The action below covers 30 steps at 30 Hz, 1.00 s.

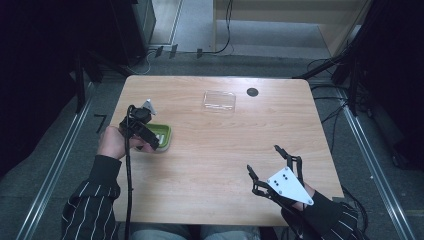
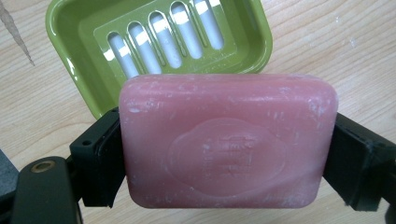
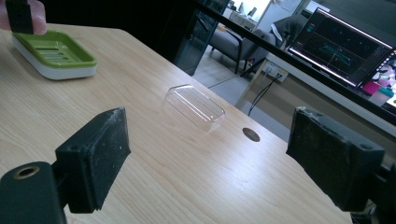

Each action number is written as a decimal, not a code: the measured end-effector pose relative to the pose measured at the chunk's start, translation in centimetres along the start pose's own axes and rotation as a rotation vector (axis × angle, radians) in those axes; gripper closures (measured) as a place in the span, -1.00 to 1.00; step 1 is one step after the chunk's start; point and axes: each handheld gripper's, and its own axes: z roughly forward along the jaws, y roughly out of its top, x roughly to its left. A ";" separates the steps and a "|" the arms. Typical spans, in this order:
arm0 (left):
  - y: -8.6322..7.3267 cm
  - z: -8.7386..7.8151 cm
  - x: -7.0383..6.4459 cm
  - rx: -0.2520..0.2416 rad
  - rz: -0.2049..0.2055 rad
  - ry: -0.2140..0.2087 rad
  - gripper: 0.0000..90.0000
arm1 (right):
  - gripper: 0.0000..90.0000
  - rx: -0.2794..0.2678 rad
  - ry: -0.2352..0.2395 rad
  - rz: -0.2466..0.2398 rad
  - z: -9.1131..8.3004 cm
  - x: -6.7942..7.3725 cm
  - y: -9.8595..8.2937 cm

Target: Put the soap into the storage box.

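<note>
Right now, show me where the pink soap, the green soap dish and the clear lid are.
pink soap (image 2: 228,140), left gripper view, embossed face.
green soap dish (image 2: 159,35), left gripper view, slotted floor.
clear lid (image 3: 195,106), right gripper view, top face.

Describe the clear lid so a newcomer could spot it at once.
Start at the wooden table and look to its far edge, beside the round dark hole. The clear plastic lid lies there alone, see-through, unlike the green soap dish near the left tongs.
</note>
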 end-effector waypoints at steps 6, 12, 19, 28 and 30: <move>0.3 0.0 0.1 -0.005 0.016 -0.009 -0.69 | -0.71 0.001 -0.001 0.000 0.0 0.0 0.0; 0.5 0.0 0.3 -0.006 0.010 -0.005 -0.69 | -0.71 0.000 0.000 0.001 0.0 0.0 0.0; 0.7 0.2 0.5 -0.016 -0.001 -0.016 -0.69 | -0.71 0.001 0.001 -0.002 0.0 0.0 0.0; 0.9 0.3 0.9 -0.032 -0.034 -0.013 -0.69 | -0.71 0.002 0.002 -0.004 0.0 0.0 0.0; 0.9 0.3 1.0 -0.031 -0.038 -0.009 -0.69 | -0.71 0.003 0.002 -0.004 0.0 0.0 0.0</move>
